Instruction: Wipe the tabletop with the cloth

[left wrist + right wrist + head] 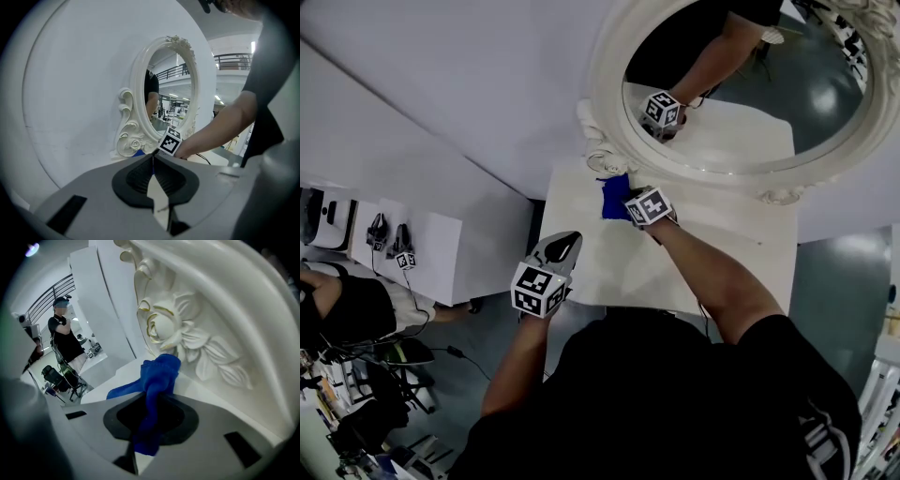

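Note:
A blue cloth lies bunched on the white tabletop at its far left corner, close to the carved foot of the mirror. My right gripper is shut on the blue cloth, which runs back between the jaws and spills out in front. The carved rose on the mirror frame is just beyond the cloth. My left gripper hangs over the table's near left edge, jaws closed together with nothing held. In the left gripper view its tips point toward the mirror and the right gripper's marker cube.
An oval mirror in an ornate white frame stands at the back of the table against a white wall. Left of the table is a lower white counter with gear on it. A person stands in the background.

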